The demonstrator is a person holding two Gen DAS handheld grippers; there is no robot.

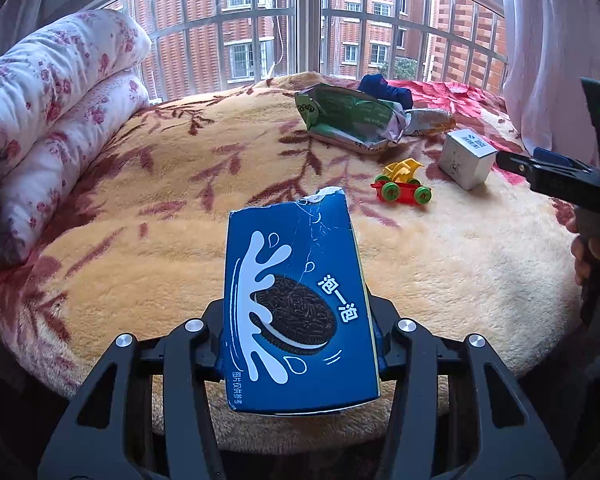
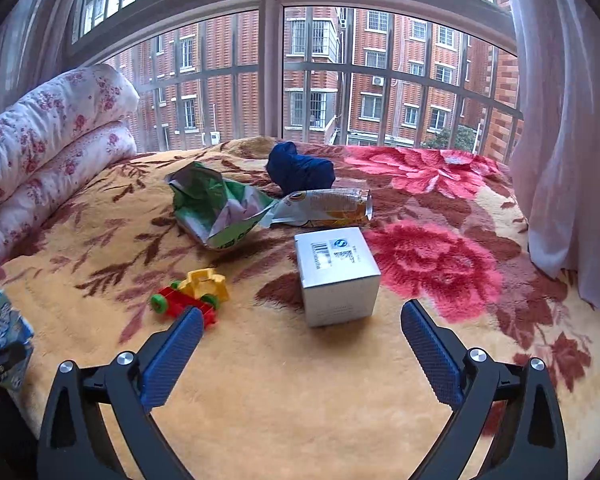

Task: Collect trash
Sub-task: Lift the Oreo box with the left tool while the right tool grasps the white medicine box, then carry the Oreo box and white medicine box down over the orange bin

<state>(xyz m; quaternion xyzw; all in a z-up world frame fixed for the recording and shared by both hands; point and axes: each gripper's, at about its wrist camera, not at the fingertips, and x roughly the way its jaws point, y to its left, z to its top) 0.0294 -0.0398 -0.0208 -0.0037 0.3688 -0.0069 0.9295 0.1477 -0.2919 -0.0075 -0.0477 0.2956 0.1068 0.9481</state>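
Observation:
My left gripper point(image 1: 300, 336) is shut on a blue Oreo box point(image 1: 296, 304) and holds it above the bed's near edge; the box also shows at the left edge of the right wrist view point(image 2: 2, 328). My right gripper point(image 2: 302, 316) is open and empty, just short of a small silver-white box point(image 2: 336, 276), which also shows in the left wrist view point(image 1: 466, 158). A crumpled green snack bag point(image 2: 216, 212) and a tan wrapper point(image 2: 324, 208) lie farther back on the blanket; the green bag also shows in the left wrist view point(image 1: 348, 118).
A red and yellow toy truck point(image 2: 192, 292) sits left of the silver box. A dark blue cloth point(image 2: 300, 172) lies behind the wrappers. Folded floral quilts point(image 2: 48, 136) are stacked at the left. A window with bars is behind the bed; a curtain point(image 2: 560, 140) hangs at the right.

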